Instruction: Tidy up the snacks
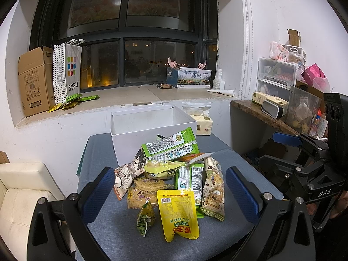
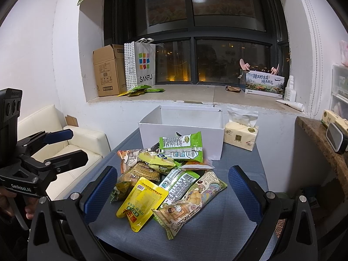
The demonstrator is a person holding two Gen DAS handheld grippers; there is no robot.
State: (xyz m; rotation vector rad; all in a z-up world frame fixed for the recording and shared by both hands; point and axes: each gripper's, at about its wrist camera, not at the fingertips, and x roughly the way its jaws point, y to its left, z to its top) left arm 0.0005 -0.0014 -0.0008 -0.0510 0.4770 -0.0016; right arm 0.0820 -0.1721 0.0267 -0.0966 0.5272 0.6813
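A pile of snack packets (image 1: pixel 171 174) (image 2: pixel 169 174) lies on a blue-grey table (image 1: pixel 228 158) (image 2: pixel 235 195). A yellow pouch (image 1: pixel 178 215) (image 2: pixel 142 202) lies at the front, a green packet (image 1: pixel 171 144) (image 2: pixel 181 145) leans at the back. Behind the pile stands an open white box (image 1: pixel 152 130) (image 2: pixel 181 126); its inside is hidden. My left gripper (image 1: pixel 170 192) is open and empty, held above the near side of the pile. My right gripper (image 2: pixel 173 192) is open and empty, also above the near side. Each gripper shows from the side in the other's view.
A tissue pack (image 1: pixel 203 125) (image 2: pixel 241 136) sits right of the box. A window sill (image 1: pixel 130 95) holds a cardboard box (image 1: pixel 35 80), a paper bag (image 1: pixel 67 71) and green packets (image 1: pixel 74 100). A cluttered shelf (image 1: pixel 282 108) is on the right, a white sofa (image 2: pixel 71 143) on the left.
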